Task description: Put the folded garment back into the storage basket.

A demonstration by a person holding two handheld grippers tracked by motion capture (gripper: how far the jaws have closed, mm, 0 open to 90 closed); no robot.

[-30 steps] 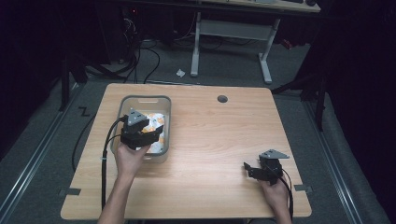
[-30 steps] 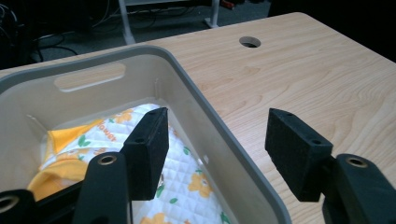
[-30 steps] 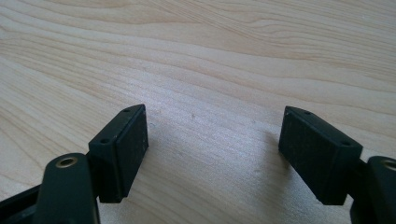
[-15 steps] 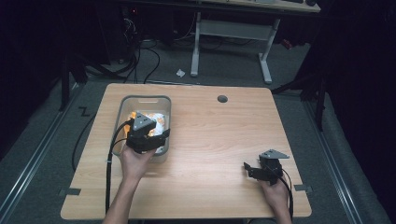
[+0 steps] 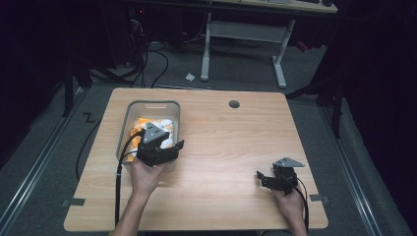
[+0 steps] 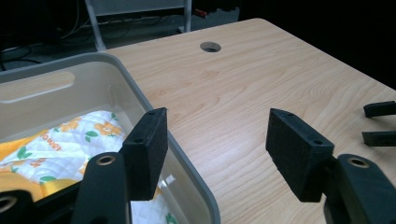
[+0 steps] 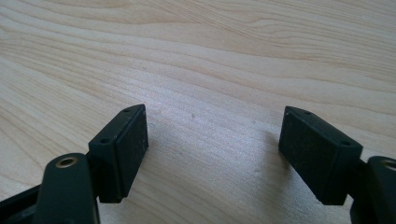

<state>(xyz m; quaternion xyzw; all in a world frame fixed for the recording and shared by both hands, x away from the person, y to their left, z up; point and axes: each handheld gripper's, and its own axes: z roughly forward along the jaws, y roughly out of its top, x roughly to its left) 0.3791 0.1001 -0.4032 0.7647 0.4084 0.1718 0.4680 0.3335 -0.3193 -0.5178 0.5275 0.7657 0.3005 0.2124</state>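
Table (image 5: pixel 216 147): light wood, round hole (image 5: pixel 234 104) near the far edge.

Bin (image 5: pixel 129 110): grey plastic, rounded corners, sits on the left part of the table. A handle slot shows in its far wall in the left gripper view. Inside lies a quilted cloth (image 6: pixel 60 144), white with an orange and green flower print, with plain orange fabric at its near left side. In the high view the cloth (image 5: pixel 157 125) covers the bin floor as far as can be seen.

Left gripper (image 5: pixel 172 147): held in the left hand (image 5: pixel 145 177), over the bin's near right corner. Jaws wide apart, nothing between them. In the left gripper view (image 6: pixel 215 154) they straddle the bin's right wall: one jaw hangs inside the bin above the cloth, the other is outside, over bare table. Whether either jaw touches the wall cannot be told. Cable (image 5: pixel 118 187) runs from the gripper back along the forearm and off the near edge.

Right gripper (image 5: pixel 260 177): held in the right hand (image 5: pixel 290 206), low over the table's near right area, well apart from the bin. Jaws spread wide in the right gripper view (image 7: pixel 212 154), nothing between them, bare wood grain below. Its jaw tips also show at the right edge of the left gripper view.
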